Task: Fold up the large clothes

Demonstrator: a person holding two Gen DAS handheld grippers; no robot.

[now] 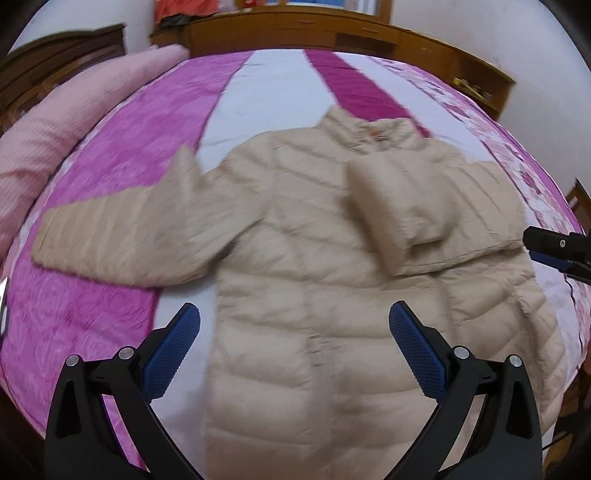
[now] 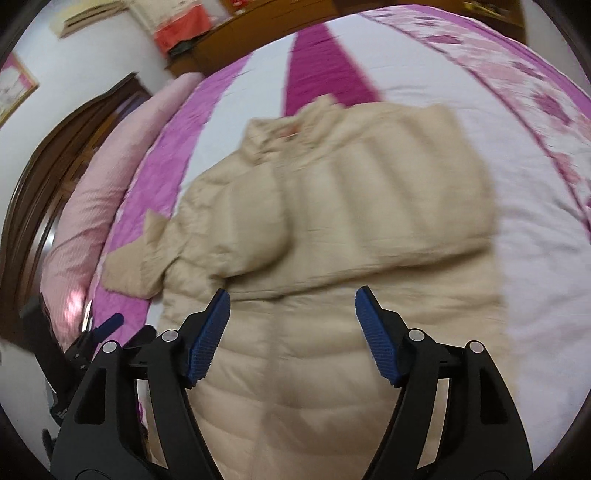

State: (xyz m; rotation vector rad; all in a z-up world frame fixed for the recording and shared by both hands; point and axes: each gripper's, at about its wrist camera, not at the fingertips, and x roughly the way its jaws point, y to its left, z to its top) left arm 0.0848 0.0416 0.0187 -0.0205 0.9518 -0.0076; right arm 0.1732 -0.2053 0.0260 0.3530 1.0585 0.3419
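One puffy beige jacket (image 1: 314, 258), spread flat across the middle of one bed (image 1: 280, 81) with a pink, purple and white cover. Collar far away, bottom hem close to the cameras. Two sleeves: one sleeve (image 1: 122, 236) stretched out sideways over the pink stripe, the other sleeve (image 1: 399, 206) folded in across the chest. One long pink pillow (image 1: 44, 147) along the edge of the bed, next to one dark wooden headboard (image 2: 48, 177). One brown wooden cabinet (image 1: 295, 29) behind the bed.

Two grippers, each with two blue pads. Left gripper (image 1: 295, 339) tipped down over the lower half of the jacket, jaws wide apart, nothing between them, not touching the cloth. Right gripper (image 2: 293, 332) also tipped down over the lower half of the jacket, jaws spread apart and empty, pads clear of the fabric. In the left view, only a small black and blue tip of the right gripper at the far right edge, beside the folded side of the jacket. Pictures a bit blurry.
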